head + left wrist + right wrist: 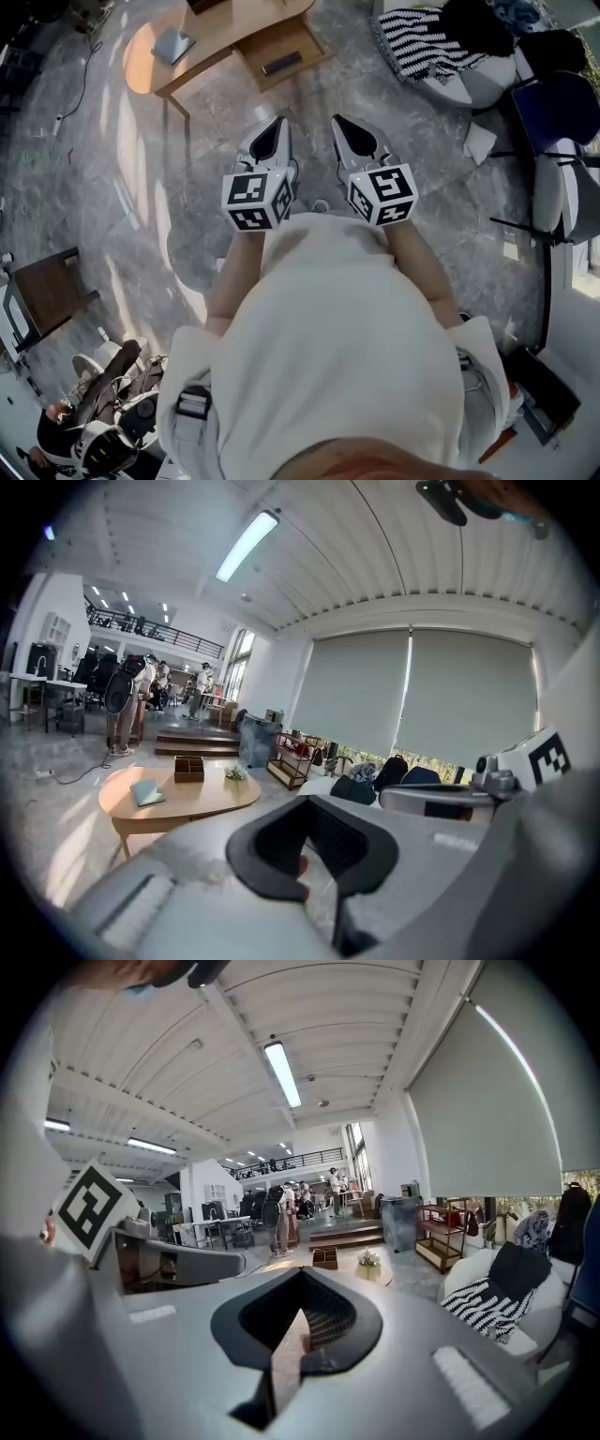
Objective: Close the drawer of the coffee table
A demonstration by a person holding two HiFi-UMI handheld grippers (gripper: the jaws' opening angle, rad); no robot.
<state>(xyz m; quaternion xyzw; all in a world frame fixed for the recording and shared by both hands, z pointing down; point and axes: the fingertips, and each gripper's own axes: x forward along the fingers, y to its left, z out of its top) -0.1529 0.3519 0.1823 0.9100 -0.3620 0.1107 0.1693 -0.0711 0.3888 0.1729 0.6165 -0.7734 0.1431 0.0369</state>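
- The drawer (pixel 279 42) is standing open on the near side of the counter (pixel 234 23), far ahead, with a dark bar (pixel 281 64) lying inside.
- The left hand-held gripper (pixel 275 127) and right hand-held gripper (pixel 343 124) are hovering side by side well short of it, jaws together and empty.

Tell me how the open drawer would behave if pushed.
The drawer looks like stiff wood, so it should not bend. It holds only one small dark item, so it is probably light. That item may shift.

open-plan office lounge, mezzanine (pixel 141 627), desks (pixel 37 679), roller blinds (pixel 441 700), coffee table (pixel 183 799), marble floor (pixel 112 187)
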